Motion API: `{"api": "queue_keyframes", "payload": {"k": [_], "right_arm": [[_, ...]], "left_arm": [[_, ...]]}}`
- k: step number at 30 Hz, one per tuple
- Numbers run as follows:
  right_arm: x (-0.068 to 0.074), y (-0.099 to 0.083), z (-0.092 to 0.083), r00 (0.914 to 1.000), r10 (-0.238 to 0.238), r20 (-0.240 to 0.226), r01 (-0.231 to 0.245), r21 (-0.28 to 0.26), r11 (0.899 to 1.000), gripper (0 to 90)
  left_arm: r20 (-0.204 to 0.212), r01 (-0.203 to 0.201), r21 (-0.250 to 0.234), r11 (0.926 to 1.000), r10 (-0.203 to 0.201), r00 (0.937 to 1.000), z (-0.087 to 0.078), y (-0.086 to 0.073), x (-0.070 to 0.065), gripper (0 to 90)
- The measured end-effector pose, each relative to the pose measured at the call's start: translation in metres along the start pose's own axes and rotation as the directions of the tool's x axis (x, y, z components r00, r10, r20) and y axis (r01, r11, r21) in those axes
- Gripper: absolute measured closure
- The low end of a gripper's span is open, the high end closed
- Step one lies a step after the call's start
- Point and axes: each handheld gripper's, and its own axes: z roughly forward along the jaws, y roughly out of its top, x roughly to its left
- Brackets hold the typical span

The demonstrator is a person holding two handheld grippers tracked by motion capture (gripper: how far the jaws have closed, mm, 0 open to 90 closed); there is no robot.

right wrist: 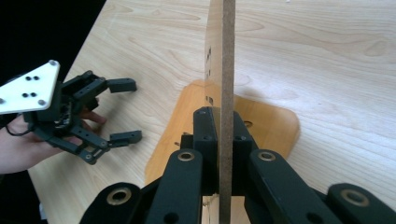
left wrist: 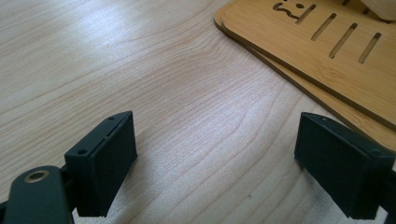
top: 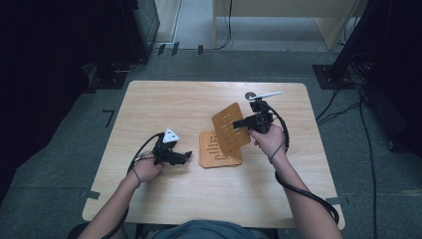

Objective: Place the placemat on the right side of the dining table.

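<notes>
I see the stack of flat slotted bamboo boards (top: pixel 219 152) lying just right of centre on the light wooden table (top: pixel 164 104). Above it, tilted, the lifted slotted bamboo board (top: pixel 229 127) overlaps the stack's upper right. My right gripper (top: pixel 241 123) sits at that board's right edge; my left gripper (top: pixel 185 156) lies left of the stack.

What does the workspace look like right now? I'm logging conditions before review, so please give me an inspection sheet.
Surface: light wooden table, bare apart from the boards.
Job's things: one slotted wooden board lifted on edge; stack of boards lying flat beneath it.
Clutter: nothing seen.
Grippers: right tool shut on the lifted board's edge; left tool open, holding nothing, beside the stack.
Cables: black cable trails along the right forearm.
Surroundings: grey floor, dark equipment at both sides.
</notes>
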Motion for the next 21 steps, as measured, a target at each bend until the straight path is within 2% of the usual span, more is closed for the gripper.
{"api": "queue_keyframes", "payload": {"k": [21], "right_arm": [[-0.017,-0.003,-0.018,0.9983,0.039,0.043,-0.038,-0.034,0.999,87.3]], "left_arm": [[0.009,-0.005,0.001,1.0,0.005,0.9999,0.0,0.0,0.0,10.9]]}}
